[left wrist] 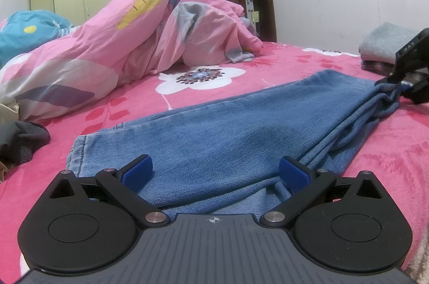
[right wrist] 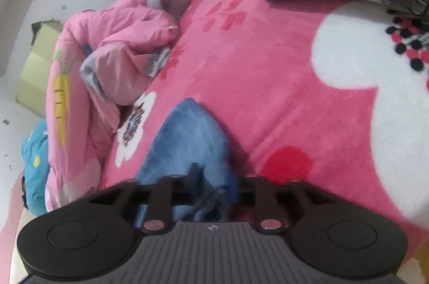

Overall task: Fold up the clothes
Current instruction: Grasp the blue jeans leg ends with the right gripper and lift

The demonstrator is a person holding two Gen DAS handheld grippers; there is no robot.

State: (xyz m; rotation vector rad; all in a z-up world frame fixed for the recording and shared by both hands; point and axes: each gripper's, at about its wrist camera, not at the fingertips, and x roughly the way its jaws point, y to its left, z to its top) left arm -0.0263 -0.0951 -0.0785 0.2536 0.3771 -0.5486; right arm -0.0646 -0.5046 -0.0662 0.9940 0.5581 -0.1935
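Observation:
Blue jeans (left wrist: 228,128) lie flat along the pink floral bedspread (left wrist: 388,163), running from the near hem to the far right. My left gripper (left wrist: 214,171) is open over the near end, its blue pads (left wrist: 136,168) wide apart with denim lying between them, untouched by either pad. At the far end my right gripper (left wrist: 399,87) pinches the denim, which gathers into a point there. The right wrist view is blurred and tilted; it shows the jeans (right wrist: 187,139) bunched between the jaws of the right gripper (right wrist: 211,190).
A crumpled pink quilt (left wrist: 120,37) fills the back left of the bed, with blue bedding (left wrist: 26,29) behind it. Folded grey and plaid clothes (left wrist: 383,45) are stacked at the far right. Dark garments (left wrist: 21,144) lie at the left edge.

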